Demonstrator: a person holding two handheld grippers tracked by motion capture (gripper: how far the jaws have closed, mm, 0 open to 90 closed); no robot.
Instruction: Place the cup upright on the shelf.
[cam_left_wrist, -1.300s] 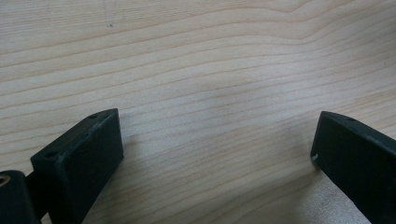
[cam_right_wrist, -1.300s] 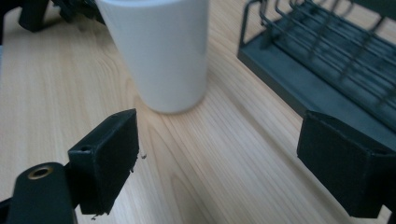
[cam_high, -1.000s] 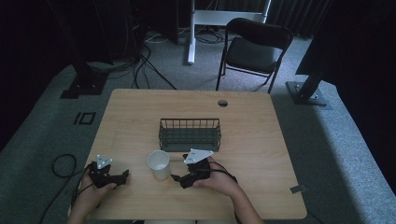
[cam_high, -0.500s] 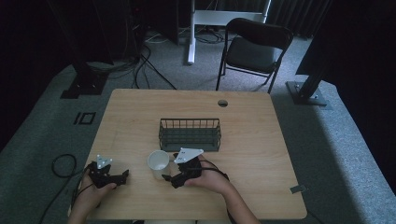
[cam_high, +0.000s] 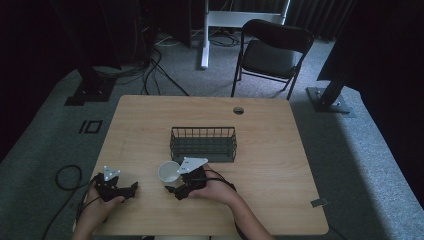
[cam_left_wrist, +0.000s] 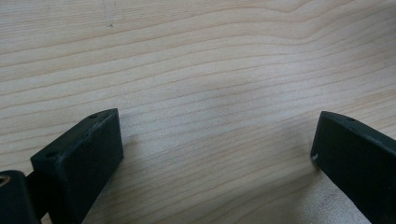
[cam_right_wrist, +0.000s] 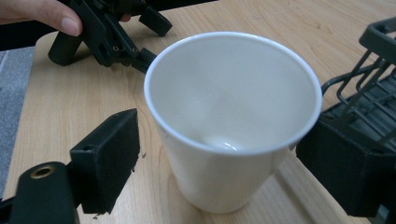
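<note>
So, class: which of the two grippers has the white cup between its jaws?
The right gripper: its open jaws flank the white cup. The left gripper has bare table between its jaws.

White cup base cut off by bottom edge, wire basket cropped at right, cup hides table behind

Black wire basket mid-table; folding chair beyond.

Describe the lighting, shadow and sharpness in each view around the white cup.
High view: dim, the room's edges sink into black, the white cup small and soft. Right gripper view: brighter, the cup's rim sharp, the basket cut off at the frame edge. Left gripper view: even light on the table, soft shadow beside the jaws.
</note>
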